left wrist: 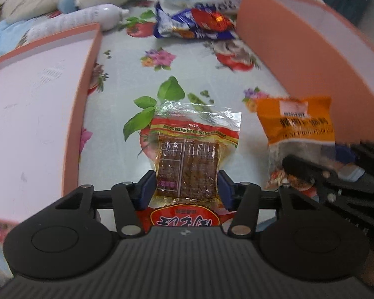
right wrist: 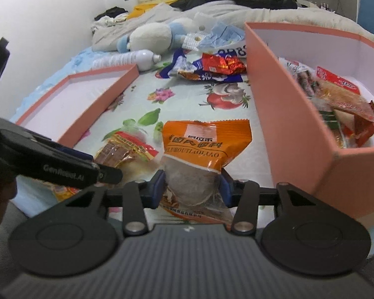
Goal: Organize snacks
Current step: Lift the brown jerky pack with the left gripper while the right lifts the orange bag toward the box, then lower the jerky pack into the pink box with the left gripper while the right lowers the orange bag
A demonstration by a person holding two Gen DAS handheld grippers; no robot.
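My left gripper (left wrist: 186,189) is shut on a clear packet of brown dried-meat slices with a red and yellow label (left wrist: 194,149), held over the floral cloth. The packet also shows in the right wrist view (right wrist: 123,150). My right gripper (right wrist: 192,189) is shut on an orange snack bag with a clear lower half (right wrist: 204,144), which shows in the left wrist view (left wrist: 299,124) too. A deep pink box (right wrist: 294,129) with several snacks inside stands to the right. A shallow pink lid (left wrist: 32,99) lies to the left, with nothing in it.
A pile of blue, red and white snack wrappers (right wrist: 212,69) lies further back on the floral cloth (right wrist: 177,104). Behind it lie a plastic water bottle (right wrist: 129,59), a plush toy (right wrist: 157,37) and bedding with dark clothes.
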